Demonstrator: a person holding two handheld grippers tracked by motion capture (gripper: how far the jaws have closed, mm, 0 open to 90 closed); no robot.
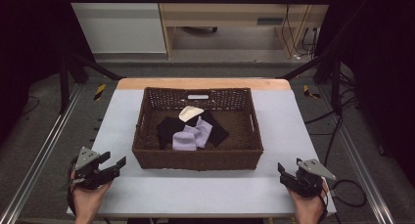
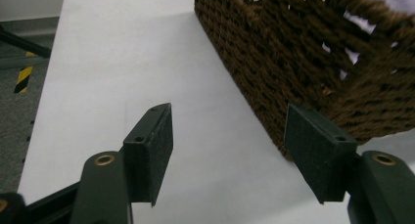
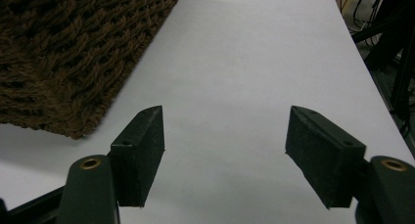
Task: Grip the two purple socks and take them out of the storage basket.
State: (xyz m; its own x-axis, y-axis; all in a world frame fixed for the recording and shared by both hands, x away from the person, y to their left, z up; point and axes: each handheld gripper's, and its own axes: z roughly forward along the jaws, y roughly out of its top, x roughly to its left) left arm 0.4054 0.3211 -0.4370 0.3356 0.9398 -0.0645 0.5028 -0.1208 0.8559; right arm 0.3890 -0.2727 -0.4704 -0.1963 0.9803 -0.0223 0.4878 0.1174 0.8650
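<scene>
A brown wicker basket stands in the middle of the white table. Inside lie black cloths, folded lilac cloths and a cream cloth. My left gripper is held at the table's front left corner, open and empty, just left of the basket's near corner. My right gripper is at the front right, open and empty, with the basket's corner to its left. In the gripper views, both pairs of pads stand wide apart over bare table.
The table's edges are close behind both hands. Metal frame rails run along both sides. Cables trail on the floor at the right. A wooden cabinet stands beyond the far edge.
</scene>
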